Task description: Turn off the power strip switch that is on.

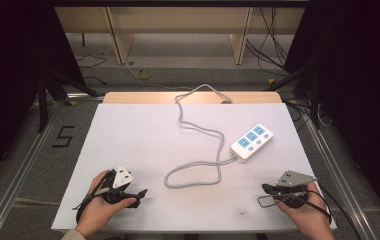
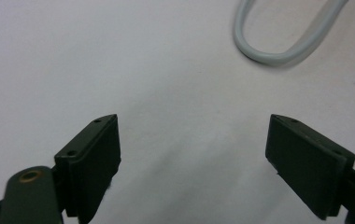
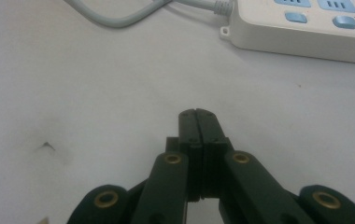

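Observation:
A white power strip point(image 1: 251, 142) with blue sockets and switches lies right of centre on the white table point(image 1: 143, 135); its near end shows in the right gripper view as the power strip point(image 3: 306, 35). Its grey cable point(image 1: 198, 172) loops across the middle and runs off the far edge; one bend of the cable point(image 2: 271, 53) shows ahead of my left gripper. My left gripper point(image 1: 139, 196) rests at the near left, jaws wide apart over bare table point(image 2: 194, 140). At the near right sits my right gripper point(image 1: 266, 189), jaws pressed together with nothing between them point(image 3: 197, 114).
A small dark scuff point(image 3: 48, 146) marks the table left of my right gripper. Beyond the table's far edge are a wooden strip point(image 1: 188, 97), floor cables point(image 1: 143, 74) and wooden frame legs point(image 1: 120, 40). Metal rails point(image 1: 23, 160) run along both sides.

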